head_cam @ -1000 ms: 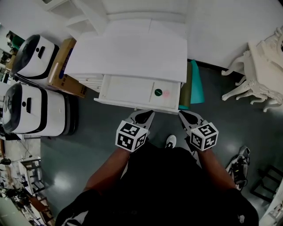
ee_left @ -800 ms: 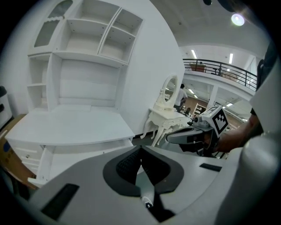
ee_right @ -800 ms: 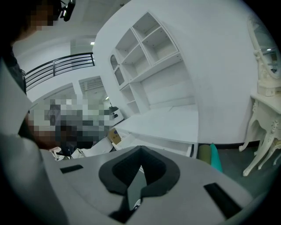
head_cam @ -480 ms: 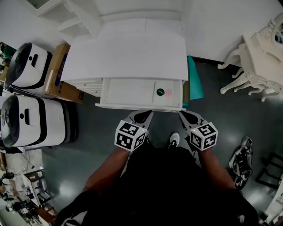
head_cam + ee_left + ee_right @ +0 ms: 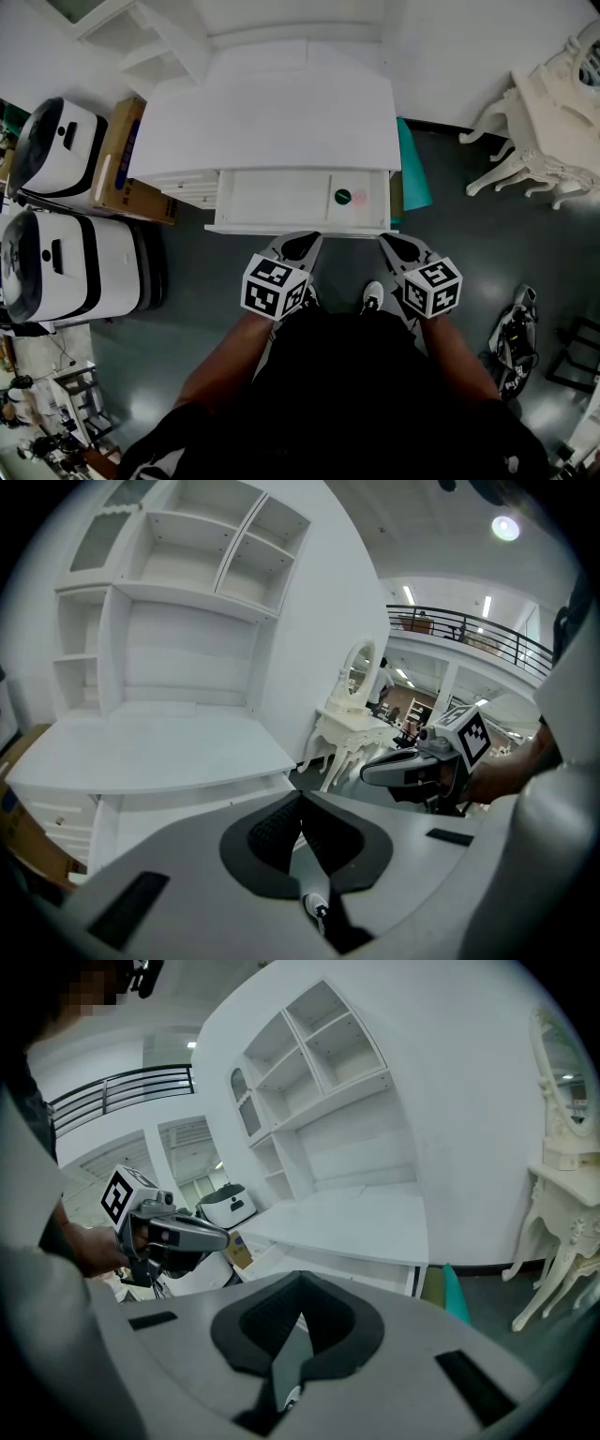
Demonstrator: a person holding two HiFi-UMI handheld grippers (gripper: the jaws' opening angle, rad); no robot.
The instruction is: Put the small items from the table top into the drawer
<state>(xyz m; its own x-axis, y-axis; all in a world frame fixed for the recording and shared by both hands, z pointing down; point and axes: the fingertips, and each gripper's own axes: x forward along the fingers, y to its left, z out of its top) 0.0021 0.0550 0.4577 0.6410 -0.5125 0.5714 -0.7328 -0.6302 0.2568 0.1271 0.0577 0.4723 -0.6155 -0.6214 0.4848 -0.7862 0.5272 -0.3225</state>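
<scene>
So the small green round thing [image 5: 342, 197] is sitting inside the open drawer [image 5: 281, 199], towards its right end, just ahead of the tongs and closer to the right one than the left. There's a faint pink item [image 5: 360, 198] just to the right of it, too washed out to say what it is. The drawer is pulled out from under the white surface [image 5: 272, 122], and its front edge is right by the tips of both tongs; can't tell if they actually touch it. The left tongs [image 5: 304, 244] are pinched together at the tips with nothing in them, which is clear in the left gripper view [image 5: 300, 803]. Same deal for the right tongs [image 5: 394, 246], closed up and holding nothing [image 5: 300, 1290]. Beyond the surface, further ahead of the tongs, there's a white shelf unit [image 5: 178, 583] on the wall. Off to the left of the left tongs there's a cardboard box [image 5: 117, 164] and two white rounded machines [image 5: 56, 267]. To the right of the right tongs there's a teal thing [image 5: 411, 173] against the drawer unit, and further out a white ornate dressing table [image 5: 544, 141].
</scene>
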